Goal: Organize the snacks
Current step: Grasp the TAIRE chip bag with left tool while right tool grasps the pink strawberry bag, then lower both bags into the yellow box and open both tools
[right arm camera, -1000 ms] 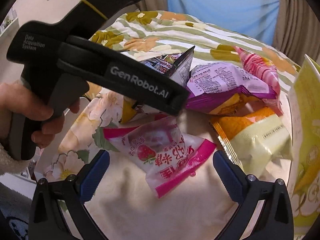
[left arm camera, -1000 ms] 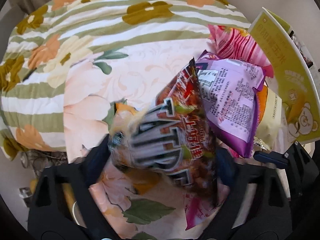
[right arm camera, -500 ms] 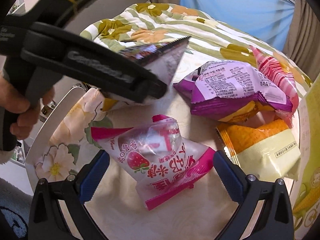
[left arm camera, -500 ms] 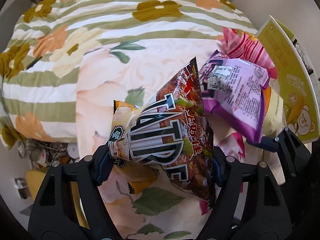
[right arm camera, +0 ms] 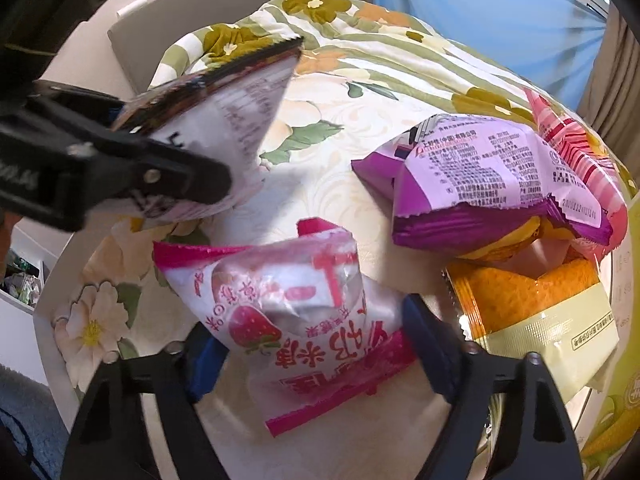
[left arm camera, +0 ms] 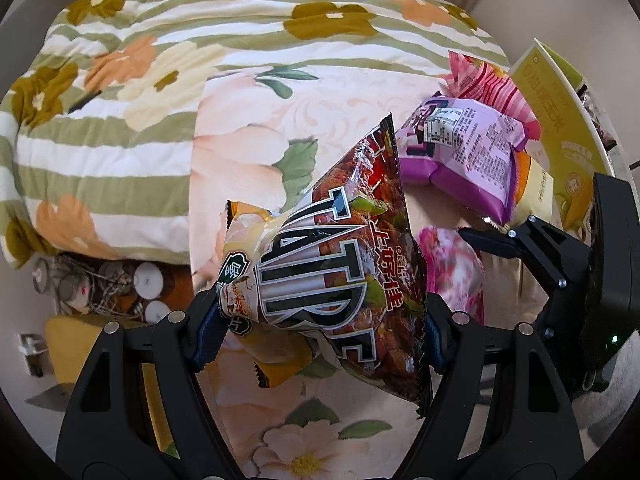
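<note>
Several crinkly foil packets lay on a quilted floral bedspread (left arm camera: 248, 80), blue curtain (right arm camera: 480, 12) upper right. Left gripper (left arm camera: 320, 332) clamped a glossy brown snack bag (left arm camera: 344, 264) mid-frame. Right gripper (right arm camera: 308, 356), jaws just narrowing, pinched a pink strawberry packet (right arm camera: 288, 300) at lower centre.

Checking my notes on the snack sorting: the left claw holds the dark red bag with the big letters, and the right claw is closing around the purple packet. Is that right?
Not quite. The left claw does hold the dark red bag, but the right claw, whose jaws have just been closing, has the pink strawberry packet between them, not the purple packet, which lies apart behind it. The right wrist view shows this.
</note>
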{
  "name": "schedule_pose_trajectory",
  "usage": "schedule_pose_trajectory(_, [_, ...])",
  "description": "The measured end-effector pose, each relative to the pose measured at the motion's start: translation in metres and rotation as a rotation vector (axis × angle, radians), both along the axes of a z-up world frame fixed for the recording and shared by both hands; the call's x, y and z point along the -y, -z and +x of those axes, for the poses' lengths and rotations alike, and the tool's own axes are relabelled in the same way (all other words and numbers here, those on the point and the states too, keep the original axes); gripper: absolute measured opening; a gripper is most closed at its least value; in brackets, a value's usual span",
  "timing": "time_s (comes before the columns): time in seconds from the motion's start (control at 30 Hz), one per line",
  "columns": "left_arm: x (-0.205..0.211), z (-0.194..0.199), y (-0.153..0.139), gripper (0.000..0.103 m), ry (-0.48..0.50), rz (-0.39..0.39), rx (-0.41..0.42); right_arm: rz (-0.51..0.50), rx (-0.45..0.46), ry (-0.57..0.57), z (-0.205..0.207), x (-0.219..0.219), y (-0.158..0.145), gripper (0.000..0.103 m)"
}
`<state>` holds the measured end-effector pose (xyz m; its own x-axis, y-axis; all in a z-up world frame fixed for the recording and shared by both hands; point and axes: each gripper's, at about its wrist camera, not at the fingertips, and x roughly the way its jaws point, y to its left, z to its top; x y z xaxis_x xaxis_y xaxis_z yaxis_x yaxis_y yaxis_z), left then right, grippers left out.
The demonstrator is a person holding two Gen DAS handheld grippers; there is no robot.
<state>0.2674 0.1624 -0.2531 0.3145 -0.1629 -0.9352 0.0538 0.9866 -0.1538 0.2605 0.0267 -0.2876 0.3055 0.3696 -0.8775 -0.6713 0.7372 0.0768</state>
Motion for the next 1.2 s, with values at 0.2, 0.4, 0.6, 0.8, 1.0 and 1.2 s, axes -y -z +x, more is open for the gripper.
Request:
schedule_pose_trajectory(0.2, [-0.008, -0.014, -0.007, 0.074, -0.030, -0.016, 0.011, -0.012, 0.023, 0.025, -0.006, 0.000, -0.001, 0.053])
schedule_pose_trajectory(0.4, [-0.014, -0.030, -0.028, 0.074, -0.029, -0.017, 0.051, 0.026, 0.002, 0.085, -0.017, 0.006, -0.013, 0.050])
schedule_pose_trajectory(0.6, [-0.016, -0.043, -0.062, 0.074, -0.014, -0.043, 0.115, 0.086, 0.002, 0.163, -0.038, 0.016, -0.049, 0.036])
schedule_pose_trajectory(0.8, [-0.001, -0.043, -0.095, 0.074, 0.045, -0.067, 0.174, 0.166, 0.028, 0.265, -0.060, 0.037, -0.094, 0.033])
schedule_pose_trajectory(1.0, [0.034, -0.035, -0.129, 0.074, 0.099, -0.082, 0.233, 0.237, 0.111, 0.334, -0.077, 0.070, -0.150, 0.033])
schedule_pose_trajectory(1.2, [0.100, -0.018, -0.164, 0.074, 0.131, -0.108, 0.305, 0.290, 0.170, 0.416, -0.071, 0.129, -0.192, 0.033])
